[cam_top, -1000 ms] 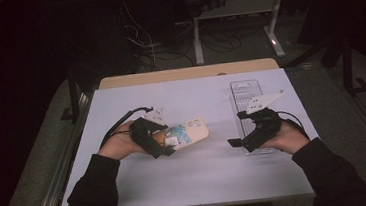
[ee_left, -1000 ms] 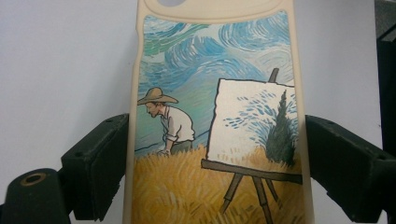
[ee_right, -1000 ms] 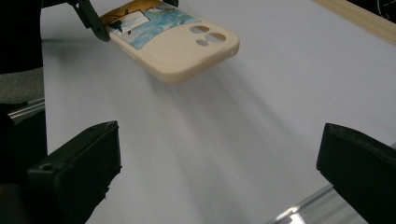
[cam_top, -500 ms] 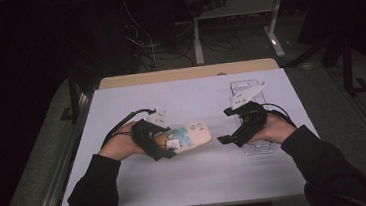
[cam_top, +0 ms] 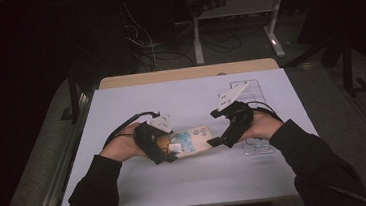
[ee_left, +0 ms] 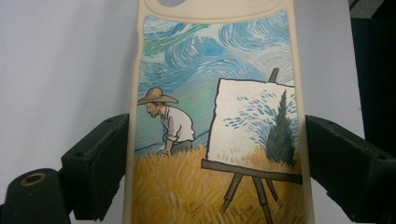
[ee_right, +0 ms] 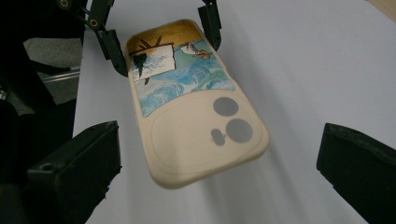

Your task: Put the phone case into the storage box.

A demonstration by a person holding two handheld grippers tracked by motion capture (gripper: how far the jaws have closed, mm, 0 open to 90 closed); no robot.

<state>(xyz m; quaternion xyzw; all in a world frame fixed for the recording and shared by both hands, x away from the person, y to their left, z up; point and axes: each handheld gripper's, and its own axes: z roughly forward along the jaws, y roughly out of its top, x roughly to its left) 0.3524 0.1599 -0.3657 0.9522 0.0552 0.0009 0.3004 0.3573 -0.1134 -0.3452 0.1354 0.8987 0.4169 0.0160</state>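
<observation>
The left gripper (cam_top: pixel 172 149) is clenching the painted phone case (cam_top: pixel 190 141) by its long edges above the counter (cam_top: pixel 188 183), its camera end lying between the right gripper's (cam_top: pixel 213 141) released fingers (ee_right: pixel 74 172).

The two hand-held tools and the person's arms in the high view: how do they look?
Both are black. The left tool and the right tool each carry a pale grey three-cornered plate on top, and a thin black cable trails from the left one. Their blocky black jaws show round screw holes. The person wears long dark sleeves.
</observation>
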